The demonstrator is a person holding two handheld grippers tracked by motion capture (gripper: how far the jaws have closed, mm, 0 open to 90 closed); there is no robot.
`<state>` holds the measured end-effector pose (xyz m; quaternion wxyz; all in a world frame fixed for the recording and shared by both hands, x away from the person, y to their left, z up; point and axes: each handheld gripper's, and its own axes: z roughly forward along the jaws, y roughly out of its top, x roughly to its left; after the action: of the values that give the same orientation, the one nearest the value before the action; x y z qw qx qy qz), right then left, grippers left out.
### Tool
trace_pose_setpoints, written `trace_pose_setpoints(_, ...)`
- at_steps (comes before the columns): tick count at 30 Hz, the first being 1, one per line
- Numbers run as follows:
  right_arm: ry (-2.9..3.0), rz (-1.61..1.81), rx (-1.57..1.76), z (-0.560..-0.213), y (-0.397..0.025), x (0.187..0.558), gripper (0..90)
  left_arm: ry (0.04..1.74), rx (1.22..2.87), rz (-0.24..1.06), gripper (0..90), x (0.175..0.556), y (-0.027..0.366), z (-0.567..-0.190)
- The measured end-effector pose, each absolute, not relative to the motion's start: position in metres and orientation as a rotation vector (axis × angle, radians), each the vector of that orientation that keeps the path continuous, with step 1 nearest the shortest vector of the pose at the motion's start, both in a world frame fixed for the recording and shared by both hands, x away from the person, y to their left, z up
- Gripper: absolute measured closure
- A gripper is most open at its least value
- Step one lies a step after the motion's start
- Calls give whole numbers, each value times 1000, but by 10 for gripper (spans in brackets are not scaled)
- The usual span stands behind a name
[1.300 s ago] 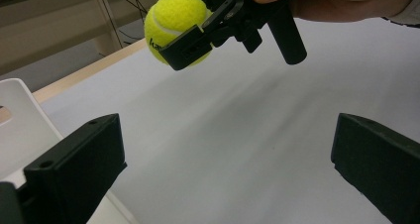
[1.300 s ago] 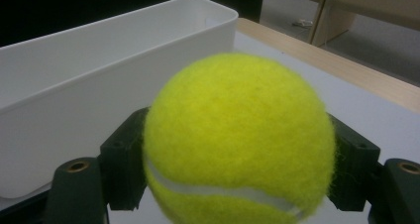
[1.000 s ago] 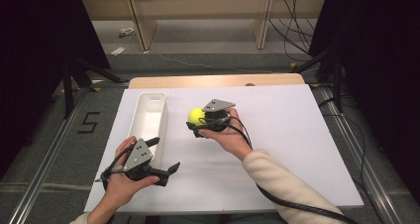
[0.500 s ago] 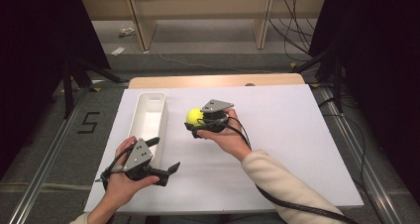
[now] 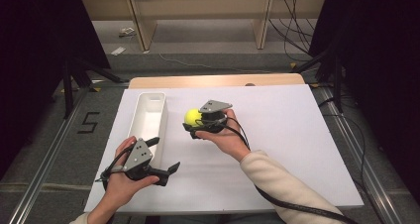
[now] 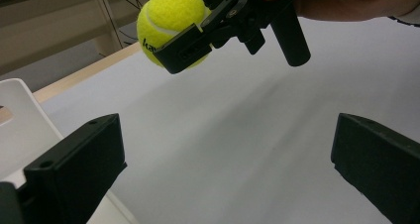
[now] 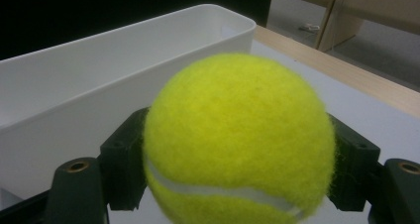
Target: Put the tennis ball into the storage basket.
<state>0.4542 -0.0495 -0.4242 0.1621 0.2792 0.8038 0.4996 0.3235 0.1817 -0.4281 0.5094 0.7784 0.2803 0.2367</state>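
Tennis ball (image 5: pixel 192 116) clamped in right gripper (image 5: pixel 196 122) fingers, raised just right of long white bin (image 5: pixel 147 116); left gripper (image 5: pixel 166 157) fingers open, idle.

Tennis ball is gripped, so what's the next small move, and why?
Probably carry the tennis ball left over the white bin. The right gripper holds it above the table beside the bin; the left gripper is open.
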Motion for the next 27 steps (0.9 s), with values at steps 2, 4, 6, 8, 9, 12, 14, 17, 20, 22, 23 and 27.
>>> trace_pose_setpoints(2,2293,1426,797,-424,-49,454,266,675,1877,569,0,324,182,-428)
trace_pose_setpoints(4,2291,1427,799,-424,-49,454,266,674,1877,569,0,324,182,-428)
trace_pose_setpoints(6,2287,1429,797,-423,-48,454,267,673,1879,569,0,324,182,-428)
trace_pose_setpoints(8,2285,1429,800,-423,-47,454,267,673,1879,569,0,324,182,-428)
trace_pose_setpoints(9,2284,1430,799,-423,-47,455,266,673,1879,569,0,323,182,-428)
trace_pose_setpoints(12,2287,1429,802,-422,-46,455,267,673,1879,569,0,323,182,-428)
trace_pose_setpoints(14,2286,1429,804,-423,-46,455,266,675,1877,564,0,323,181,-429)
trace_pose_setpoints(17,2289,1429,802,-423,-46,455,267,673,1879,564,0,323,181,-429)
trace_pose_setpoints(20,2286,1429,806,-422,-44,455,266,672,1879,563,0,323,181,-429)
trace_pose_setpoints(22,2285,1430,810,-422,-44,454,267,675,1877,561,0,323,180,-429)
trace_pose_setpoints(23,2288,1431,806,-422,-43,454,267,675,1877,561,0,323,180,-429)
trace_pose_setpoints(27,2288,1432,804,-422,-41,455,266,673,1877,562,0,323,181,-429)
